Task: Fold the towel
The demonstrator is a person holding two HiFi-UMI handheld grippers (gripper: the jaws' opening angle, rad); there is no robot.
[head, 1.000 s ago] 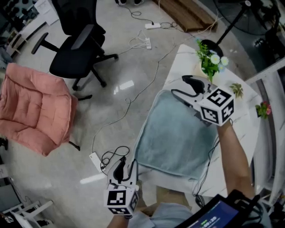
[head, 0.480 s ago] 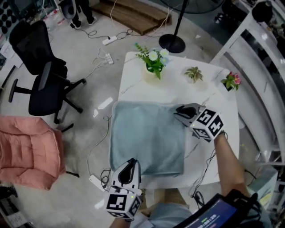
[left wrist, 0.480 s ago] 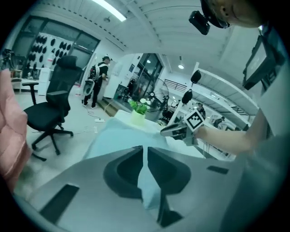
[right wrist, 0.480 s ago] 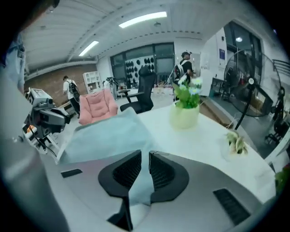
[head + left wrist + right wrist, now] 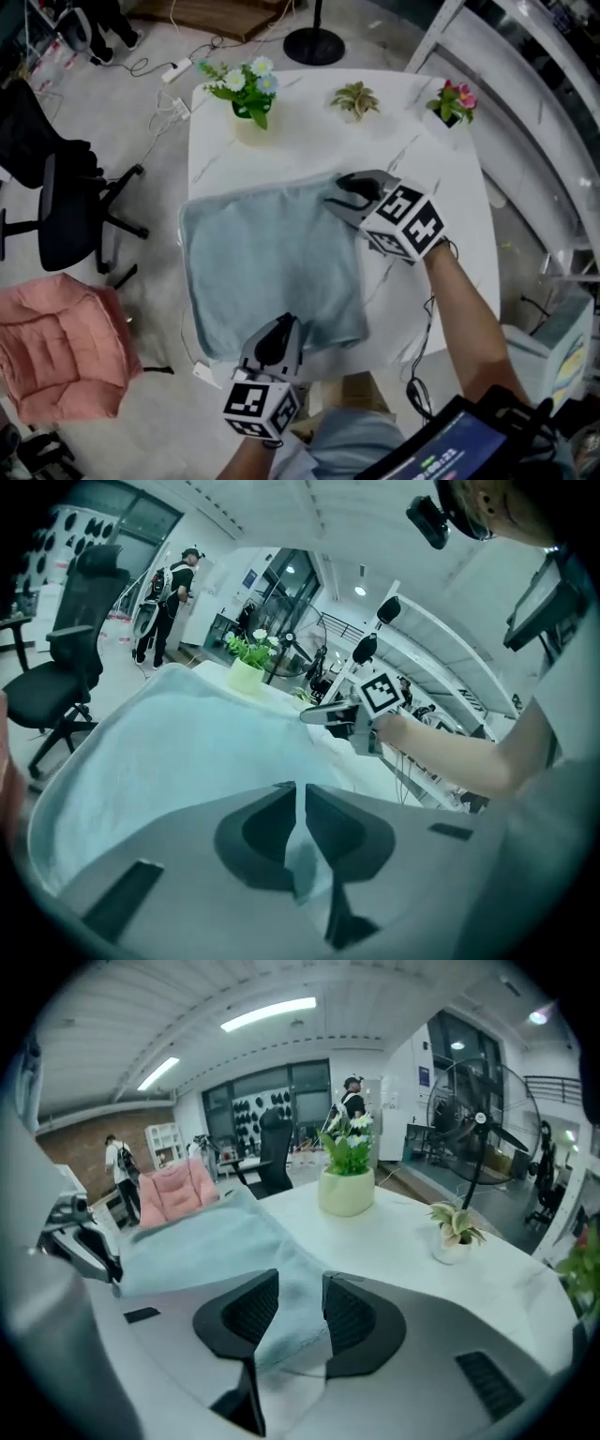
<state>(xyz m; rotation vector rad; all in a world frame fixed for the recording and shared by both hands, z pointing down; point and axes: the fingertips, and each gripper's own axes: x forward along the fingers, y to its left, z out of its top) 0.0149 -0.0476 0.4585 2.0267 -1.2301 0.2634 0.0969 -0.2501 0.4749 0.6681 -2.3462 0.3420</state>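
Tongs, left (image 5: 301, 791): just closed, pinching the near edge of the towel (image 5: 267, 258). Tongs, right (image 5: 300, 1281): jaws just opening, apart, the towel's far right corner loose between them. Towel lies spread on the white worktop (image 5: 422, 159).

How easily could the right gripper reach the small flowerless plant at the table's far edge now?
Probably easily: only bare table lies between the right gripper and the plant. Its jaws have just been opening, with a corner of the towel between them, not pressed.
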